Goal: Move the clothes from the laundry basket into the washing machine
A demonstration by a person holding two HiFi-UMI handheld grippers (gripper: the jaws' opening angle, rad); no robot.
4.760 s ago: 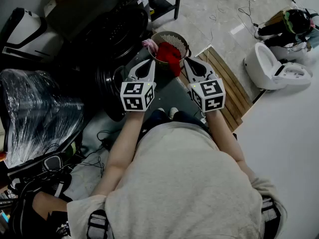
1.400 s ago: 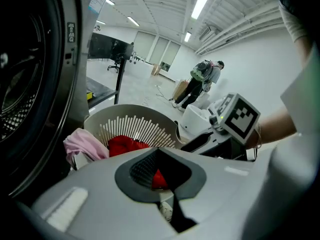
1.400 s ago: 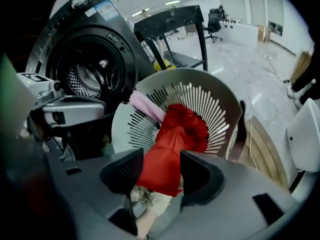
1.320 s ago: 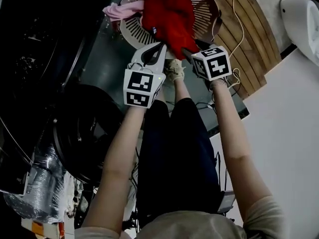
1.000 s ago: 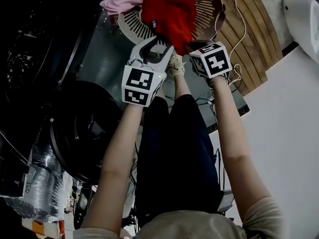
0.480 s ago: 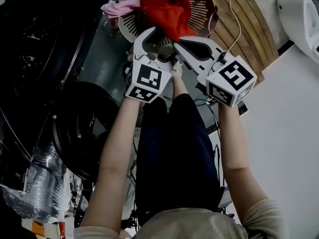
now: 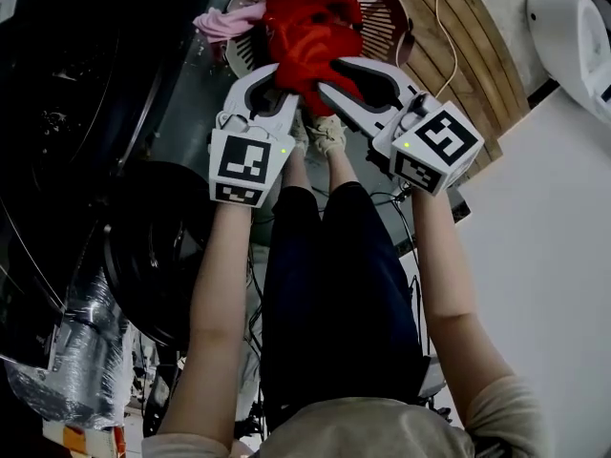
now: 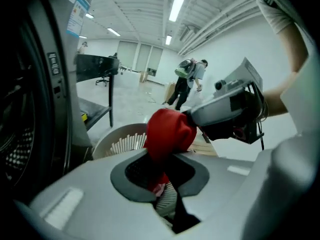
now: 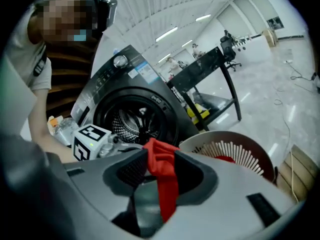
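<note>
A red garment (image 7: 307, 29) rises out of the round slatted laundry basket (image 7: 393, 0), with a pink cloth (image 7: 225, 21) over the basket's left rim. My left gripper (image 7: 277, 82) has just been closing and is shut on a bunch of the red garment (image 8: 170, 131), which runs between its pads. My right gripper (image 7: 323, 82) meets it from the right; its jaws have just been opening, and a red fold (image 9: 162, 174) fills the gap, touching both pads. The washing machine's open drum (image 9: 135, 121) is behind the left gripper's marker cube (image 9: 90, 136).
The washer's round door (image 7: 158, 256) hangs open at the lower left, below the dark machine front. Wooden slats (image 7: 458, 51) and a white fixture (image 7: 573, 17) lie to the right. A black desk (image 8: 97, 66) and people stand far off.
My right gripper rose with the red garment, pulling it up out of the basket. My left gripper spread wide, then closed on the garment beside it.
</note>
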